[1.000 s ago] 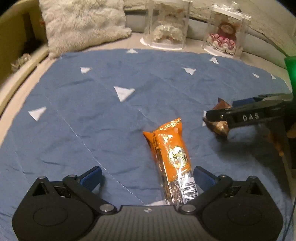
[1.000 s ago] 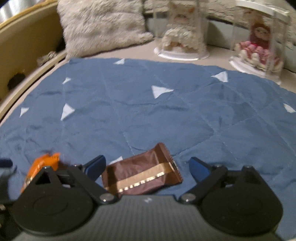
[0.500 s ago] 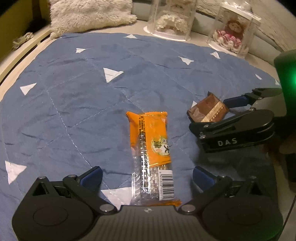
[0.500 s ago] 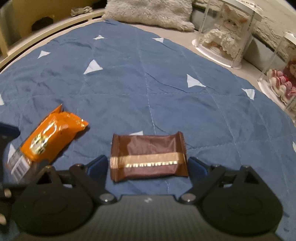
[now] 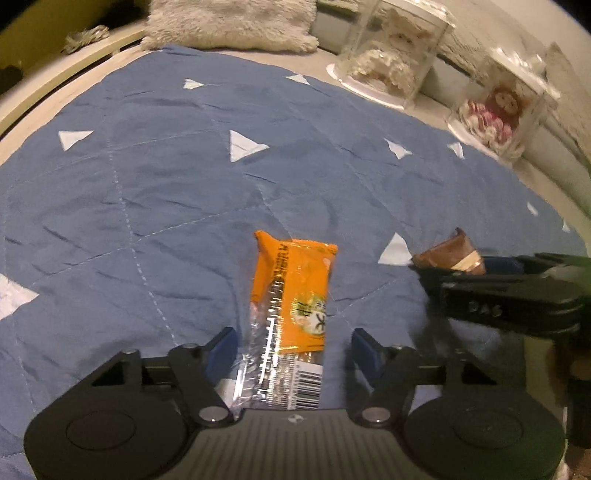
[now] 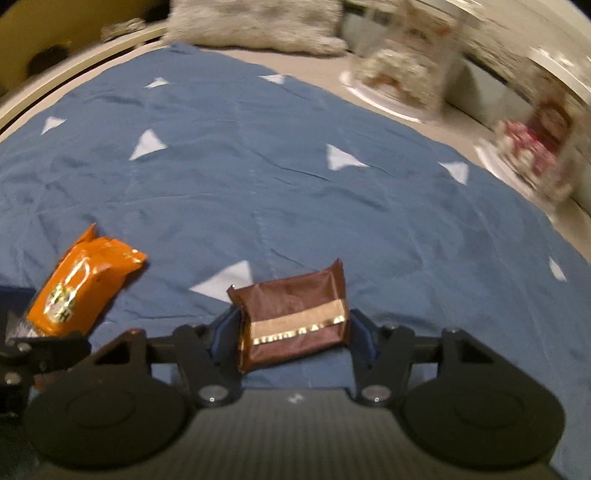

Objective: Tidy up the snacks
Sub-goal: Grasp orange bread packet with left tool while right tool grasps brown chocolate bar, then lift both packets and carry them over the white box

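Now the left claw (image 5: 291, 345) is closing around the orange foil snack bar with a clear barcoded end (image 5: 291, 295), lying on the blue quilted triangle-print bedspread (image 5: 166, 177), pads not yet pressing. Meanwhile the right claw (image 6: 291, 332) is closing, pads touching both sides of the brown gold-banded snack packet (image 6: 295, 314) beside it.

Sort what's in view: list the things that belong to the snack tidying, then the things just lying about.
For the job: orange snack pack; brown snack pack.

Just lying about: blue blanket; fluffy cushion; two clear doll cases.
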Tool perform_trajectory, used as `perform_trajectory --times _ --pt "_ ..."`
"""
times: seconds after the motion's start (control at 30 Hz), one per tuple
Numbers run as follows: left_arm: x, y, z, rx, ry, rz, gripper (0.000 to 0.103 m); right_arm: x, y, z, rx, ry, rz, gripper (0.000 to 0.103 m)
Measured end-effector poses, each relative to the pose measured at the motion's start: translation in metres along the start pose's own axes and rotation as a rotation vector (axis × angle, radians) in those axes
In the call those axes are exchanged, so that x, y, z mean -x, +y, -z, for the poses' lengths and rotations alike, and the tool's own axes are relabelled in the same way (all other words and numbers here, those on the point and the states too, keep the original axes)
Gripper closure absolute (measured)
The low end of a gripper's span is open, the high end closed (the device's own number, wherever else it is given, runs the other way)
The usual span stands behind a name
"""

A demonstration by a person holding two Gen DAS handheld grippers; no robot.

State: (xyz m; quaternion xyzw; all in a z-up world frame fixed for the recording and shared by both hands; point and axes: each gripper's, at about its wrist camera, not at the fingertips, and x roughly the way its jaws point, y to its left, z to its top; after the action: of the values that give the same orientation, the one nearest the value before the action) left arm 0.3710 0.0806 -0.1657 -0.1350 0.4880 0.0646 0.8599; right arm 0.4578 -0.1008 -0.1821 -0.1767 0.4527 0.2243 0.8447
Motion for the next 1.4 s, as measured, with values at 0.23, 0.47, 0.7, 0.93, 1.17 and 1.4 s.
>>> perform_trajectory --times 0.23,0.47,0.7,0.93,1.17,1.4 --pt "-0.004 -0.003 -0.001 -0.089 0.018 -0.019 0.062 0.013 -0.012 0.013 -0.106 0.004 -0.007 0.043" --pt "0.022 -0.009 -0.008 -0.08 -0.02 0.054 0.066 0.035 -0.019 0.027 -0.17 -0.019 -0.016 0.043" --pt "0.067 -0.031 -0.01 -0.106 -0.07 0.097 0.066 0.085 -0.025 0.038 -0.232 -0.067 -0.022 0.043" --pt "0.108 -0.049 -0.008 -0.098 -0.09 0.138 0.065 0.141 -0.035 0.054 -0.293 -0.123 -0.023 0.043" --pt "0.136 -0.083 0.007 -0.132 -0.115 0.191 0.065 0.201 -0.06 0.08 -0.356 -0.18 -0.01 0.043" --pt "0.151 -0.124 0.032 -0.173 -0.111 0.218 0.065 0.243 -0.094 0.121 -0.441 -0.222 0.012 0.043"
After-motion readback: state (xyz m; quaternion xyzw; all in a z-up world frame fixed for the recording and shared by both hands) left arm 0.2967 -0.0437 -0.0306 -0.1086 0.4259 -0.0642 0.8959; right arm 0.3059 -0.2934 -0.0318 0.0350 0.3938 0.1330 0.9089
